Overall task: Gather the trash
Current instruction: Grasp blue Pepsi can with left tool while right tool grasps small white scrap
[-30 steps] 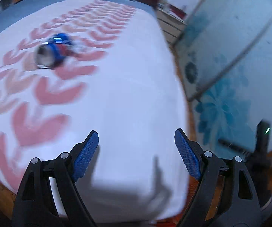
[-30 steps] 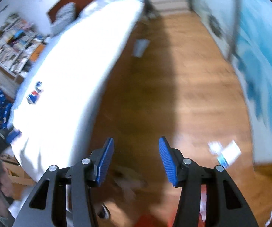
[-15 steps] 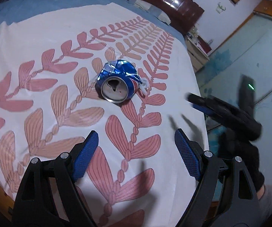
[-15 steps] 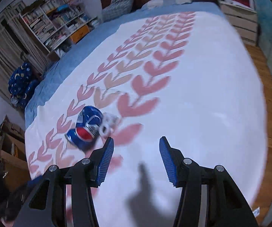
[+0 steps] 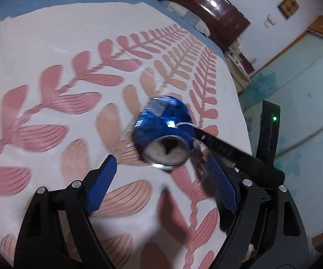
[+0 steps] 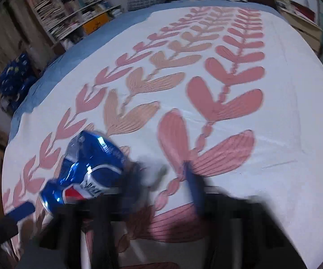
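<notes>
Closer now to both tongs: crushed blue can (image 5: 164, 132) on bed (image 5: 49, 44). Left tongs (image 5: 164, 187) wide apart. Right tongs (image 6: 161, 188) blurred, apart; white scrap (image 6: 154, 172) between them, unseen from left.

The crushed soda can (image 5: 164, 123) is glossy blue metal with a bare silvery rim, lying on a matt cloth bedspread (image 5: 49, 44) printed with pink leaves, while the left gripper (image 5: 163, 186) has matt black plastic arms and rough, textured blue fingers (image 5: 102, 186), and the headboard (image 5: 217, 6) is glossy dark wood.
</notes>
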The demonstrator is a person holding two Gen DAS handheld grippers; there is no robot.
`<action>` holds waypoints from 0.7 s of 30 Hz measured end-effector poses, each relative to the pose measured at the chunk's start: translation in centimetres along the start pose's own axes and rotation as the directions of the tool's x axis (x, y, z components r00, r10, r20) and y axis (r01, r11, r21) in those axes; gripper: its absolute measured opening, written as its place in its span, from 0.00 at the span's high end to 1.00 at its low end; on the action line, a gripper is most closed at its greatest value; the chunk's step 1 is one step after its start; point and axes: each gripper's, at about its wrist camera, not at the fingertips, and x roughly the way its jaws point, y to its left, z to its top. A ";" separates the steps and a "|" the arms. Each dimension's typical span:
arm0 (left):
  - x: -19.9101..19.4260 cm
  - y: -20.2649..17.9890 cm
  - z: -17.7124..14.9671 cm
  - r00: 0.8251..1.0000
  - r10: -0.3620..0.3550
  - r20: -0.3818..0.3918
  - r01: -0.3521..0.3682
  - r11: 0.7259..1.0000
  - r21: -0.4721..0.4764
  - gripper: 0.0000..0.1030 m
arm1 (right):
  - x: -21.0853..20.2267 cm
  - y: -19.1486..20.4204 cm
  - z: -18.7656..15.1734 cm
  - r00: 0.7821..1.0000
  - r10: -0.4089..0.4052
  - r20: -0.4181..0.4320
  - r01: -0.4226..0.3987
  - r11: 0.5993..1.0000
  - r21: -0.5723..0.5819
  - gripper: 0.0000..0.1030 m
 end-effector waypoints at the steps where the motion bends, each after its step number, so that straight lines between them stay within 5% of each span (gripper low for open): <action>1: 0.6 -0.3 0.2 1.000 -0.009 -0.011 0.009 1.000 0.004 0.20 | -0.3 0.3 -0.3 1.000 0.007 0.011 -0.007 1.000 -0.020 0.91; 8: 3.7 1.0 0.5 0.994 -0.099 -0.038 0.090 0.977 -0.193 0.17 | -2.9 -2.5 -2.0 0.996 0.058 0.072 -0.064 0.995 0.080 0.93; 17: 6.2 -1.8 0.8 0.996 0.076 -0.040 -0.080 0.989 -0.125 0.14 | -5.5 -5.7 -5.8 0.985 0.121 0.120 -0.140 0.975 0.170 0.93; 18: 6.4 -2.0 0.9 0.995 0.092 -0.039 -0.096 0.989 -0.114 0.16 | -5.5 -5.9 -5.9 0.985 0.123 0.122 -0.144 0.974 0.174 0.93; 19: 6.5 -2.1 0.9 0.994 0.101 -0.039 -0.104 0.988 -0.110 0.28 | -5.7 -6.1 -6.0 0.984 0.124 0.126 -0.145 0.973 0.179 0.93; 21: 6.7 -1.8 0.9 0.996 0.086 -0.034 -0.090 0.986 -0.138 0.31 | -5.9 -6.4 -6.3 0.983 0.125 0.133 -0.149 0.971 0.188 0.93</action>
